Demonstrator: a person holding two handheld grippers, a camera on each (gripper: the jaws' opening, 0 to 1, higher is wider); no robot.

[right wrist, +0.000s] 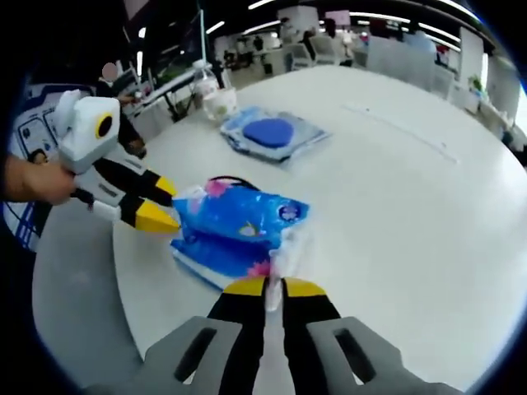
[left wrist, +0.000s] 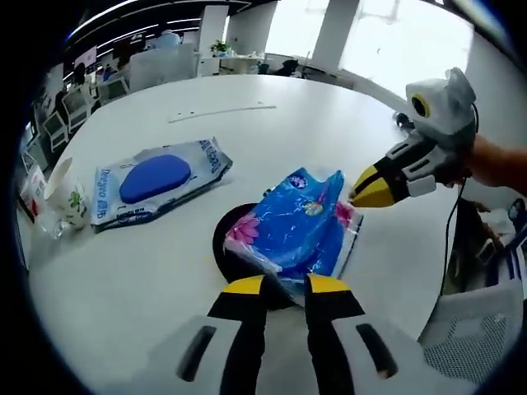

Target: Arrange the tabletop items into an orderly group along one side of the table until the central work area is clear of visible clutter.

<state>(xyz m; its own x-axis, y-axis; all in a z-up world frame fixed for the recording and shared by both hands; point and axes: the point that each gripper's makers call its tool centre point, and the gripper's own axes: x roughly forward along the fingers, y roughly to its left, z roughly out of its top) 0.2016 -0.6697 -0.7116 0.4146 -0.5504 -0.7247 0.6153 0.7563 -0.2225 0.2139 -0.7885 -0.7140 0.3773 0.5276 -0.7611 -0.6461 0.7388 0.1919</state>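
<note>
the blue tissue pack point(left wrist: 298, 220) lies near the middle of the round white table point(left wrist: 272, 140), partly over a black round disc point(left wrist: 233, 251) that shows beneath its near-left edge. in the left gripper view the left gripper point(left wrist: 285, 285) comes up from the bottom with its yellow-tipped jaws a little apart, one on each side of the pack's near edge; whether they press the wrapper i cannot tell. the right gripper point(left wrist: 372, 189) reaches in from the right, its tips drawn together at the pack's right corner, with a person's hand point(left wrist: 486, 160) behind it.

the right gripper view shows what the other does not: the right gripper point(right wrist: 272, 287) has its jaws pressed close on a thin flap of the pack's clear wrapper, which stands up between the tips. from this side the blue tissue pack point(right wrist: 239, 222) looks bunched and lifted at the pinched end. the left gripper point(right wrist: 155, 210) enters from the left with its yellow tips against the pack's far-left edge, held by a hand point(right wrist: 37, 181).

well apart from the pack, farther along the table, lies a flat wipes packet with a blue oval lid point(left wrist: 156, 183), also seen in the right gripper view point(right wrist: 272, 132). beyond it at the table's edge stands a paper cup point(left wrist: 67, 197) next to a clear crumpled bottle or bag point(left wrist: 37, 197); the right gripper view shows them as a cup and a clear bottle point(right wrist: 216, 92) close together. a thin pale strip point(left wrist: 221, 112) lies on the far part of the table. office chairs and desks stand around the room.
</note>
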